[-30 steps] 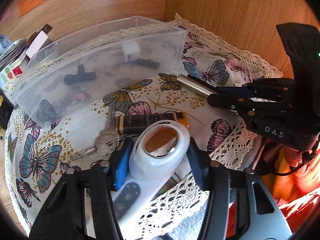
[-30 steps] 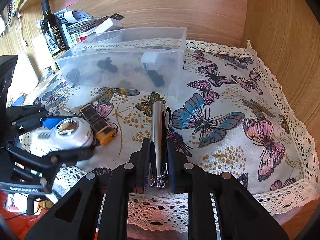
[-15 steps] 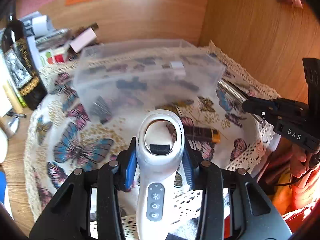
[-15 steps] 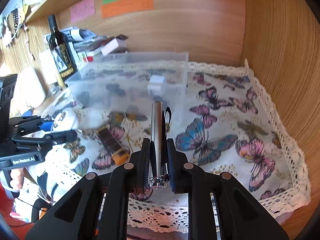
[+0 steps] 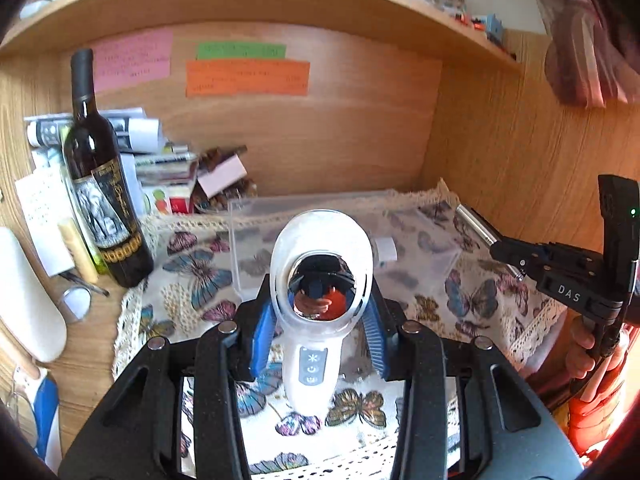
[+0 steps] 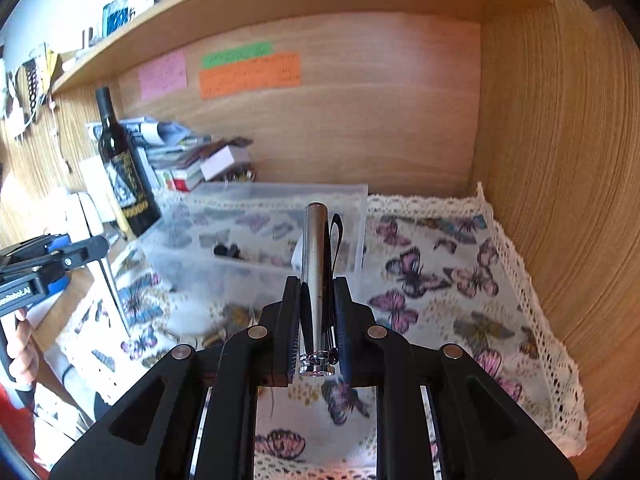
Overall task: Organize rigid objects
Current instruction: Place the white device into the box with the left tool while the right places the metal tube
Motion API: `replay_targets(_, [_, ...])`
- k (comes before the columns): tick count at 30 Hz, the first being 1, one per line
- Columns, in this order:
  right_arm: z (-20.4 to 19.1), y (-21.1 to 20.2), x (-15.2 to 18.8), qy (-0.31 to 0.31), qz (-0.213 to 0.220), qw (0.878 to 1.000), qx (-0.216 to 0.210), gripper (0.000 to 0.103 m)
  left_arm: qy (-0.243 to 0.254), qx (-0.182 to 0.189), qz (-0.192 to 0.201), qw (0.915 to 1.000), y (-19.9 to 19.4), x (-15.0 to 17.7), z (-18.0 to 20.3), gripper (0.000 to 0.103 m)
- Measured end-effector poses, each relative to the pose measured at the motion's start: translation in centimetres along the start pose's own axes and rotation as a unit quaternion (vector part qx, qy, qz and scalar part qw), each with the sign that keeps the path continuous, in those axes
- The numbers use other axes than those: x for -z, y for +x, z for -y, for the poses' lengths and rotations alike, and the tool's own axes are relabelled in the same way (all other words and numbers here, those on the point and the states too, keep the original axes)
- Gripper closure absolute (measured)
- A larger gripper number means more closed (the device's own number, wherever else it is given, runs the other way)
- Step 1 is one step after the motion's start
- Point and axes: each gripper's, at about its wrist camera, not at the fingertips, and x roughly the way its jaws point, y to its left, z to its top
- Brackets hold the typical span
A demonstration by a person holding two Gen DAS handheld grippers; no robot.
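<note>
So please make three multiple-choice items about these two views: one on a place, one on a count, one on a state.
1. Where does the dark wine bottle stand?
A. inside the clear box
B. left of the clear box, beside the cloth's edge
C. on the upper shelf

2. How many paper notes are stuck on the back wall?
A. one
B. three
C. five

3. What is the right gripper doing?
A. closed on the metal tube
B. open and empty
C. closed on a key

Answers: 1 B, the bottle stands left of the clear box; 2 B, pink, green and orange notes; 3 A, its fingers press the tube.
</note>
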Motion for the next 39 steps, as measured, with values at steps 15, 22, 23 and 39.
replay_targets(15, [0.9,3.1,-3.4,-0.003,0.012,1.000,-0.010,0.089,0.000,-0.034,0.057,0.9978,2.3,-5.9,-1.1,0.063])
replay_targets(22, [0.9,5.8,-4.1,-0.006,-0.006,1.000,-0.021,0.089,0.008,-0.041,0.059,0.9974,5.2,-7.6,-1.3,0.063])
replay_targets(23, [0.9,6.1,-4.1,-0.006,-0.008,1.000,-0.023,0.089,0.011,-0.042,0.057,0.9975,5.7,-7.6,-1.2,0.063])
replay_targets(39, [-2.1,12.1,-3.9,-0.040,-0.071,0.996,-0.048,0.089,0.035,-0.052,-0.043,0.9971,13.6,-5.9,-1.2,0.063])
